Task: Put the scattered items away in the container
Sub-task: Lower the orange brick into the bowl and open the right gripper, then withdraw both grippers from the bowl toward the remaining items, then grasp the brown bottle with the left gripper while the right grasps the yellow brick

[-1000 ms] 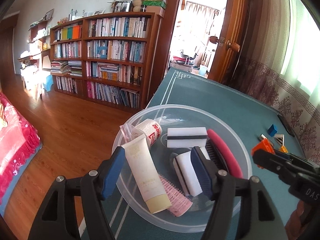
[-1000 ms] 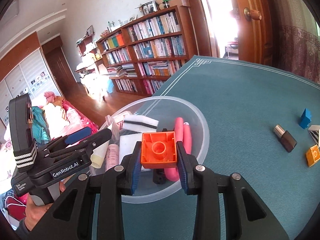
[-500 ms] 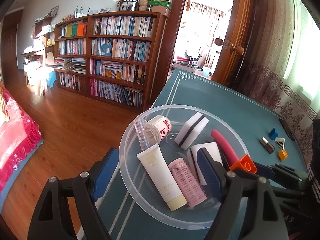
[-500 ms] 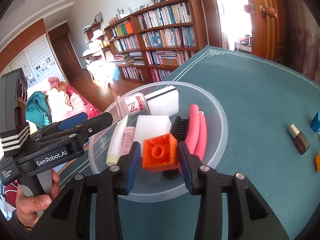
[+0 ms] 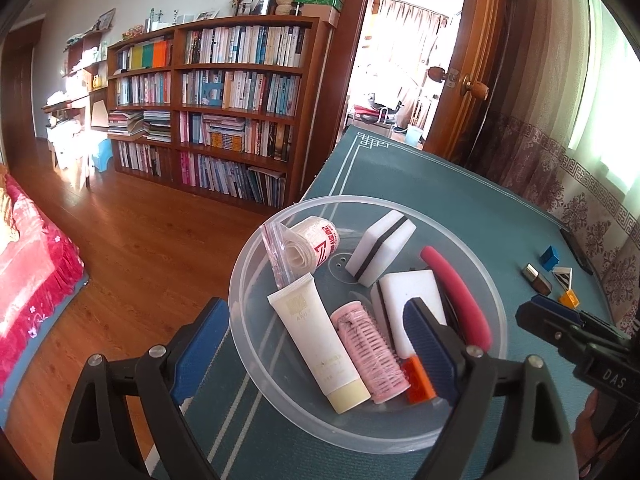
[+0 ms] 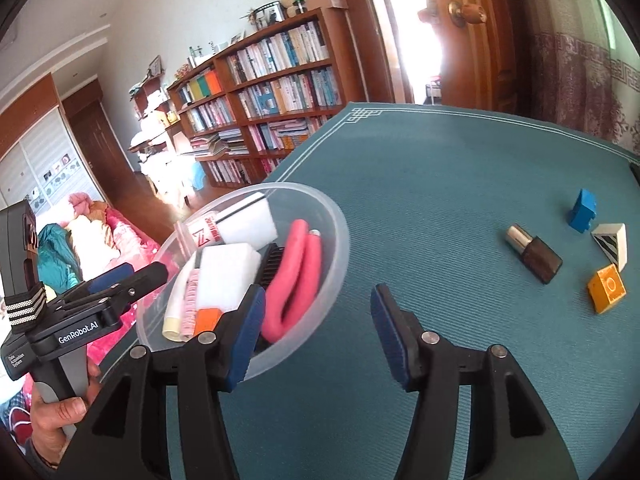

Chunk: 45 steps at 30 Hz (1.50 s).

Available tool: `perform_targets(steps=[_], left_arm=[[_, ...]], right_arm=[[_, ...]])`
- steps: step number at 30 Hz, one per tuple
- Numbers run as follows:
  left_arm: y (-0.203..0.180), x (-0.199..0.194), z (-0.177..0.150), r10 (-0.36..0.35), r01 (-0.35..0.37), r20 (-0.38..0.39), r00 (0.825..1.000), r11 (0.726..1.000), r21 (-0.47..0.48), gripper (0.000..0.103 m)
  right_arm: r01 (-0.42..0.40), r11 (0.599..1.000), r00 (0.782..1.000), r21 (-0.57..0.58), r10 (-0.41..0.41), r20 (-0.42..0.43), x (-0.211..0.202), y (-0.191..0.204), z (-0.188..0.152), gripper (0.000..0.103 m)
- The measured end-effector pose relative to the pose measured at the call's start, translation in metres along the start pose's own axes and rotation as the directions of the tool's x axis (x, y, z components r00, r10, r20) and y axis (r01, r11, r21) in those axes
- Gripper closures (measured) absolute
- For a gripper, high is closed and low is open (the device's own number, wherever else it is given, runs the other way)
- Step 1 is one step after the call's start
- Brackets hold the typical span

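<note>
Bookshelves [image 5: 224,120] lined the far wall of a wood-floored room, and a teal tabletop [image 6: 440,168] ran toward an open doorway [image 5: 400,60]. Near the tabletop's left edge stood a clear plastic bowl [image 5: 256,344], the container for the tidying. It held a cream tube [image 5: 316,340], a pink hair roller [image 5: 368,352], two white sponges with dark stripes [image 5: 380,252], a rolled packet in a clear bag [image 5: 316,240], a pink looped foam piece [image 6: 296,280], a black comb [image 6: 270,266] and an orange block [image 5: 418,378] lying at the near side beside the roller.

The left gripper [image 5: 320,348] was spread wide, one finger outside the bowl's rim and the other over its inside, gripping nothing. The right gripper [image 6: 318,332] was also released and empty, its left finger over the bowl's edge and its right finger above bare tabletop.

Well apart from the bowl, toward the right, four small things remained on the tabletop: a blue block [image 6: 583,210], a dark bottle with a silver cap [image 6: 534,252], a white wedge with black stripes [image 6: 612,246] and a yellow-orange block [image 6: 606,288]. A hand [image 6: 56,412] held the left gripper's handle.
</note>
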<state>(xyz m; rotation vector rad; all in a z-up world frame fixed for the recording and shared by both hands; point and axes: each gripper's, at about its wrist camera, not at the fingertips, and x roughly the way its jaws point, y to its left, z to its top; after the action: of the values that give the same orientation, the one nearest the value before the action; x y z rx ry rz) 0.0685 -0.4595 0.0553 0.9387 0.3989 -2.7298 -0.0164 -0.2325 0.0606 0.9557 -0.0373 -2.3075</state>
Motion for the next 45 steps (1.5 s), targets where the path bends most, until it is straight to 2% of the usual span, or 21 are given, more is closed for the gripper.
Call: perform_targets(steps=[9, 17, 32, 37, 45], left_arm=[[-0.011, 0.001, -0.003, 0.018, -0.017, -0.008, 1.000, 0.999, 0.041, 0.011], [-0.030, 0.002, -0.007, 0.010, -0.008, -0.020, 1.000, 0.996, 0.085, 0.011], [-0.081, -0.007, -0.008, -0.072, 0.071, 0.000, 0.997, 0.984, 0.162, 0.011], [-0.107, -0.008, -0.008, -0.102, 0.101, -0.001, 0.995, 0.973, 0.207, 0.011], [-0.150, -0.007, -0.013, -0.136, 0.137, -0.025, 0.990, 0.945, 0.298, 0.011]], right_arm=[[0.116, 0.992, 0.993, 0.053, -0.117, 0.017, -0.018, -0.045, -0.008, 0.045], [0.217, 0.969, 0.976, 0.121, -0.220, 0.008, -0.037, -0.096, -0.018, 0.045], [0.383, 0.910, 0.919, 0.158, -0.392, 0.031, -0.073, -0.171, -0.025, 0.045], [0.407, 0.901, 0.911, 0.150, -0.413, 0.013, -0.067, -0.186, -0.020, 0.045], [0.358, 0.921, 0.933, 0.153, -0.361, -0.012, -0.047, -0.198, -0.008, 0.045]])
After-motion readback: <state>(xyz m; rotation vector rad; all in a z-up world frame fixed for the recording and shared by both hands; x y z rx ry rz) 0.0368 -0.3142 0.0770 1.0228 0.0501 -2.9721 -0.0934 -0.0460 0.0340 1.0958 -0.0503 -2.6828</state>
